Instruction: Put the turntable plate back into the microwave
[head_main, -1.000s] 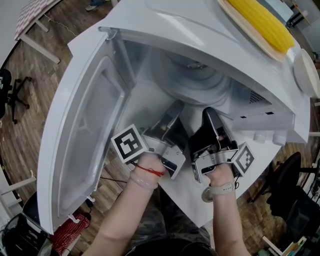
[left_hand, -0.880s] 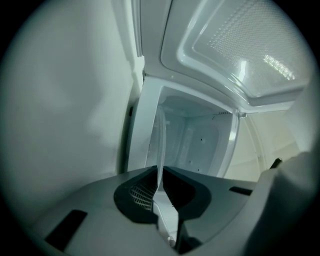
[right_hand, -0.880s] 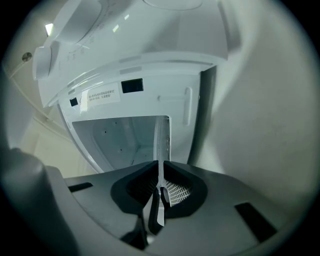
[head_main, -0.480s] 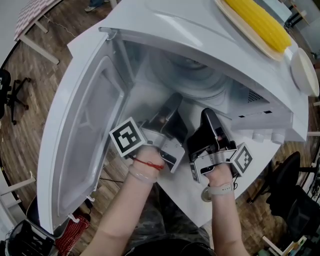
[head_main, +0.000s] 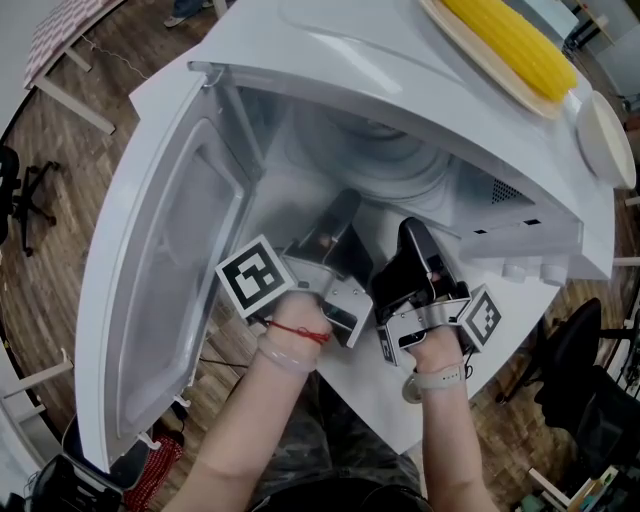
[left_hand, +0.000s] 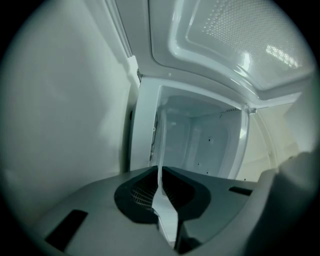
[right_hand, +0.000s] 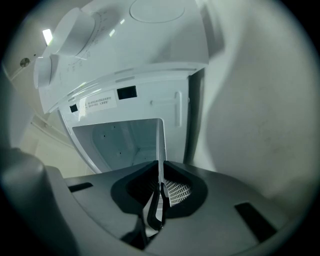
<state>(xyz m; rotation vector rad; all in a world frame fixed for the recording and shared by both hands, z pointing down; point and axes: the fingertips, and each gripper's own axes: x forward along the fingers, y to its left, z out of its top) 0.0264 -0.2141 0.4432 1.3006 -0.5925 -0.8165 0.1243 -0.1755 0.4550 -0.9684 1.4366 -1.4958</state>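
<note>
The white microwave (head_main: 330, 60) stands with its door (head_main: 165, 270) swung wide to the left. The clear glass turntable plate (head_main: 385, 160) is inside the cavity, held by its near rim. My left gripper (head_main: 343, 203) is shut on the rim's left part and my right gripper (head_main: 413, 230) on its right part. In the left gripper view the plate (left_hand: 161, 150) shows edge-on as a thin pale line pinched in the left gripper (left_hand: 161, 182). The right gripper view shows the same thin plate (right_hand: 161, 145) edge clamped in the right gripper (right_hand: 160, 177), with the cavity (right_hand: 120, 142) behind.
A tray with a yellow corn cob (head_main: 520, 45) and a white dish (head_main: 606, 135) rest on top of the microwave. Its control knobs (right_hand: 55, 55) are on the right side. The appliance sits on a white table (head_main: 400, 400); chairs (head_main: 590, 390) stand on the wooden floor around.
Both grippers have edged slightly deeper toward the cavity, carrying the plate with them. Both stay shut on its rim.
</note>
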